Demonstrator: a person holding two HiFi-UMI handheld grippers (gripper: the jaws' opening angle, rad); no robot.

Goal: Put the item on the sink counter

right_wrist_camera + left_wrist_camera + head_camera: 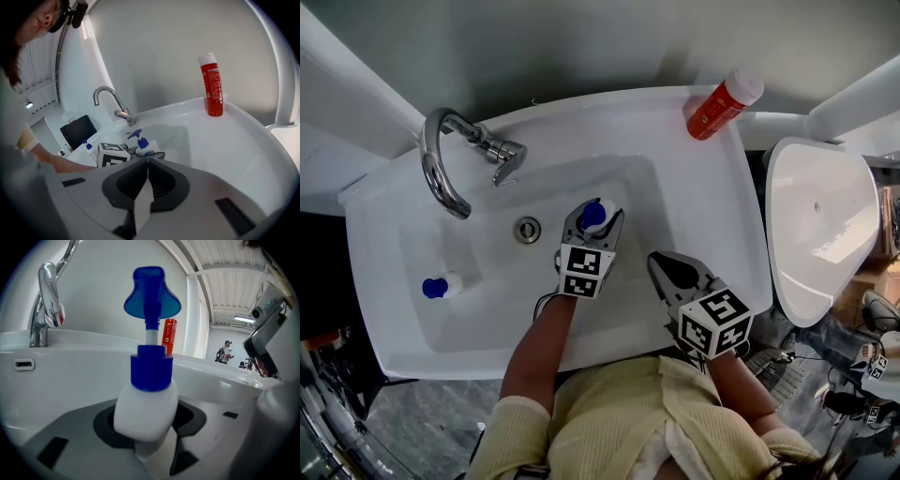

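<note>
A white pump bottle [592,217] with a blue pump head stands upright in the sink basin [637,197], just right of the drain [527,230]. My left gripper [595,214] is shut on it; in the left gripper view the bottle's white body [146,404] sits pressed between the two jaws. My right gripper [660,263] is shut with nothing in it, over the sink counter's [717,225] front right part. In the right gripper view its closed jaws [148,161] point across the basin toward the held bottle [143,146].
A second blue-capped bottle [441,286] lies in the basin's left part. A red bottle [722,103] stands on the counter's back right corner. The chrome faucet [445,155] arches over the back left. A white fixture [816,225] stands right of the sink.
</note>
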